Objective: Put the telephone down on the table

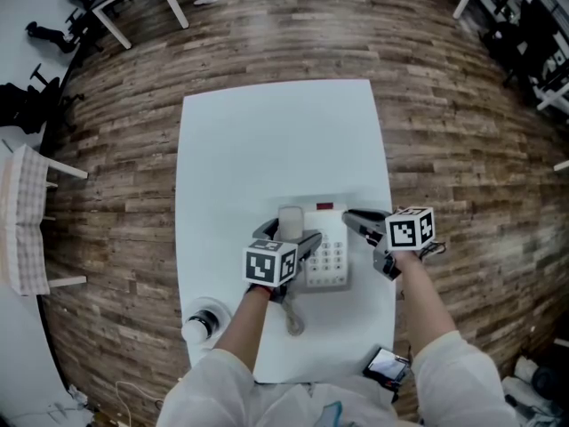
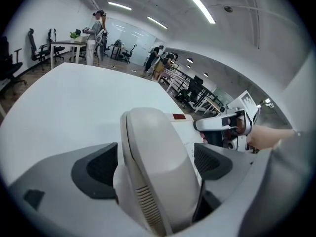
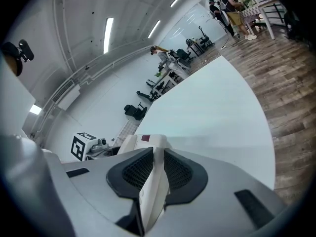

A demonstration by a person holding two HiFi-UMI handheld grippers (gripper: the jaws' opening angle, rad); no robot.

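A beige desk telephone with a keypad rests on the white table, near its front edge. Its handset stands upright over the base's left side, with my left gripper shut on it. In the left gripper view the handset fills the gap between the dark pads. My right gripper reaches in from the right and is shut on the base's right edge. In the right gripper view that thin beige edge is pinched between the pads. The cord trails toward me.
A dark-capped bottle stands at the table's front left corner. A mobile phone lies at the front right corner. The far half of the table is bare. Wooden floor surrounds it, with chairs and other tables further off.
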